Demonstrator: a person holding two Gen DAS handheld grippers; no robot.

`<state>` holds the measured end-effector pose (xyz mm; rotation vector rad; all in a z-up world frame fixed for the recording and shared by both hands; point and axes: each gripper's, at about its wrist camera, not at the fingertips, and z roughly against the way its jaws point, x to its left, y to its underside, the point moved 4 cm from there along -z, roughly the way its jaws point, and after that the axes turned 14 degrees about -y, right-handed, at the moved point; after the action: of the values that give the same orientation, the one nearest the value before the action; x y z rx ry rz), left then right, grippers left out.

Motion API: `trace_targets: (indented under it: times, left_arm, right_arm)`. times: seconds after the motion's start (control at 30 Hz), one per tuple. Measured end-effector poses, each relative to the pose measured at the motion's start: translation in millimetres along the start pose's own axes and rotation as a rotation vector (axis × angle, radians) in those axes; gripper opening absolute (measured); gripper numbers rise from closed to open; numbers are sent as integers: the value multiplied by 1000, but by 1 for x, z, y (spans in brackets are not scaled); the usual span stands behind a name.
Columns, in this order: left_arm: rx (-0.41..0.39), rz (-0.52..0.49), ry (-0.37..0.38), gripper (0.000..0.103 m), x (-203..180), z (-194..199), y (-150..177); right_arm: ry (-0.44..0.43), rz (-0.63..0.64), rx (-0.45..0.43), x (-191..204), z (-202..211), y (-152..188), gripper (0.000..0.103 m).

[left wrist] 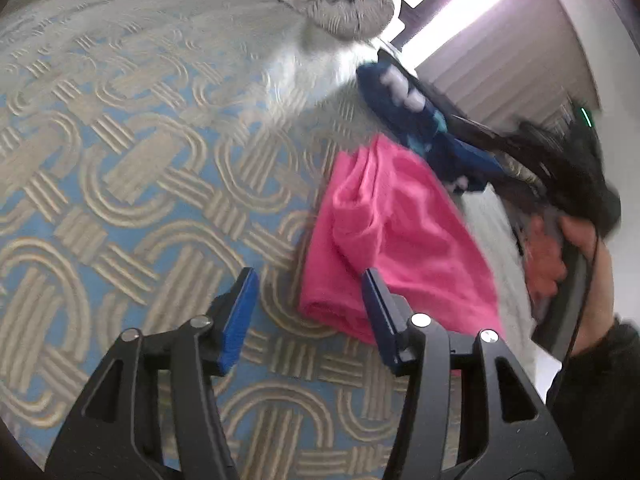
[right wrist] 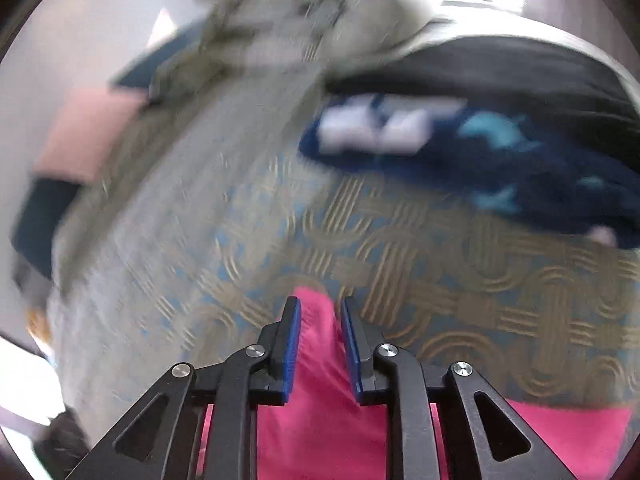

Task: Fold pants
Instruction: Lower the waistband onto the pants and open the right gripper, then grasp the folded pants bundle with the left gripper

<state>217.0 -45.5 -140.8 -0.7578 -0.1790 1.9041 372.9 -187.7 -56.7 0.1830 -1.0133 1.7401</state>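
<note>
Left gripper (left wrist: 308, 312) spread wide, empty, over blue/tan patterned bedspread (left wrist: 132, 184). Pink pants (left wrist: 392, 240) bunched just right of its right finger. Right gripper (right wrist: 319, 340) nearly closed w/ pink fabric between pads; firm pinch unclear. Navy garment (right wrist: 460, 160) beyond, well apart.

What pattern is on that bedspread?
The quilted bedspread shows interlocking beige arches and stripes on light blue, clearest in the left wrist view.

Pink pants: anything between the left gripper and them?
Nothing visible. The left gripper is open over the bedspread, and the pink pants lie just ahead to its right with no object between. The blue garment lies beyond the pants. The right gripper has pink fabric between its fingers.
</note>
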Motion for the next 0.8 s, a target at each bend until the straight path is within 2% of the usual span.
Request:
trace_targets:
  times: [0.03,0.17,0.2,0.3,0.33,0.4,0.5,0.63,0.73,0.8]
  left_arm:
    - [0,-6,18,55,-4,2,-5]
    - [-45,-67,109,55,-42,16,-32]
    - [-54,-90,123,55,-56,15,-39]
    - [-42,-134,116,54,-90,-6,-50]
    - [-30,-143,103,51,-99,-18,-51]
    - [-18,-169,59,51,-110,-44,-49]
    - [-22,-206,-37,47,-102,-79,-41]
    - [-66,-282,-18,45,-96,-78,-33]
    - [-36,-243,27,45,-87,-70,-39]
    - [-35,-216,39,47,-83,-58,-49]
  right_arm:
    - [-10,-5,-44,-1,29,-2,42]
    - [-8,-45,-118,-23,103,13,43]
    - [5,-64,-130,-31,115,18,41]
    - [60,-144,-166,-70,149,45,19]
    - [66,-188,-170,-86,155,56,17]
    - [71,-253,-180,-107,158,75,14]
    - [84,-305,-194,-126,155,94,14]
    - [125,-345,-177,-144,128,126,11]
    - [113,-321,-250,-146,131,132,10]
    - [108,-351,-253,-145,136,130,11]
